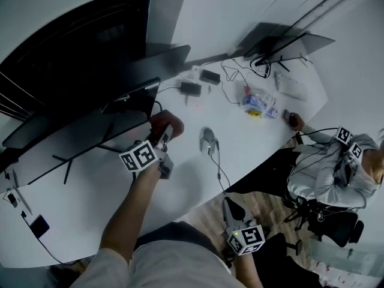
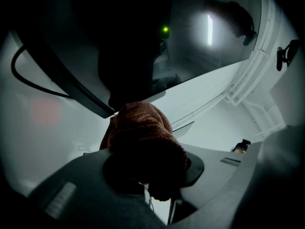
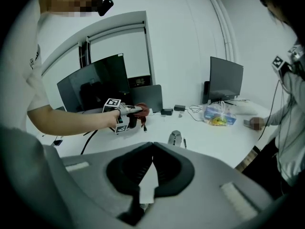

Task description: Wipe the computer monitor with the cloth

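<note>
Cloth (image 2: 143, 132) in left tool (image 1: 163, 138); full bag (image 1: 258, 104) on table (image 1: 252, 146)

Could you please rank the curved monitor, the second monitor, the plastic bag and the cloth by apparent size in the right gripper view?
1. curved monitor
2. second monitor
3. plastic bag
4. cloth
Distances from the camera differ, so true sizes stay unsure.

Cloth (image 2: 140, 132): rough, nubby fabric. Monitor (image 2: 200, 46): glossy scrn, v. reflective. Table (image 1: 252, 143): smooth matt white. Right gripper (image 3: 151, 147): matt grey plastic.
</note>
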Available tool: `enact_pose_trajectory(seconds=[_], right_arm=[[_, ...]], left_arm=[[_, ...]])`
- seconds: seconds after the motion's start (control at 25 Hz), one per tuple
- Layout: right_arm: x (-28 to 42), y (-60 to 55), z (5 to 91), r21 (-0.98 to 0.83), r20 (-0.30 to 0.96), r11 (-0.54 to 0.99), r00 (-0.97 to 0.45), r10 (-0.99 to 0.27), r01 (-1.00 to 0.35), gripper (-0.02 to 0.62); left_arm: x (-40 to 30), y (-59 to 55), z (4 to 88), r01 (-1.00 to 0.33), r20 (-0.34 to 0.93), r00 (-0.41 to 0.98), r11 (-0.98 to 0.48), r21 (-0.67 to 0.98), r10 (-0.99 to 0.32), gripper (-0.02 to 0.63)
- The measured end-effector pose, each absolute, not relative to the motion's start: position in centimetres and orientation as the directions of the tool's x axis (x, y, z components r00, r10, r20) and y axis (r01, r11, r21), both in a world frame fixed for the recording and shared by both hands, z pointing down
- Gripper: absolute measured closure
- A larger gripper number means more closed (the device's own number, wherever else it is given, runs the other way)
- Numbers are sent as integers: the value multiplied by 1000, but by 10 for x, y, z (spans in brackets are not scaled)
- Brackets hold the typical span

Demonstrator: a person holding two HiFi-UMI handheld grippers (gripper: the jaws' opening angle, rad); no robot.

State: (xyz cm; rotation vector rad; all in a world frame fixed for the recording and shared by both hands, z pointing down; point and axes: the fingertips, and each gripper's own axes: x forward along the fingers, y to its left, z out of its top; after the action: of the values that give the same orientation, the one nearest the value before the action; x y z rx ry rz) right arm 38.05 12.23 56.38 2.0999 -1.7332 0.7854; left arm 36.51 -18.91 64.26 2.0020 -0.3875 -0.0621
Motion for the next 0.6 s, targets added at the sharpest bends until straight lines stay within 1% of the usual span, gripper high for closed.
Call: enact_pose_trajectory(seconds=[0.12, 0.36, 0.6], right_arm=[[380, 119, 561, -106, 583, -206, 107, -806, -973, 592], [383, 118, 561, -107, 577, -199, 102, -810, -974, 592], [384, 113, 556, -113, 562, -176, 83, -823, -978, 592]], left_arm=[[368, -189, 635, -221, 104, 952, -411, 885, -289, 502], [355, -203, 625, -230, 95, 936, -382, 895, -340, 503], [347, -206, 610, -217, 77, 929, -363, 906, -363, 506]])
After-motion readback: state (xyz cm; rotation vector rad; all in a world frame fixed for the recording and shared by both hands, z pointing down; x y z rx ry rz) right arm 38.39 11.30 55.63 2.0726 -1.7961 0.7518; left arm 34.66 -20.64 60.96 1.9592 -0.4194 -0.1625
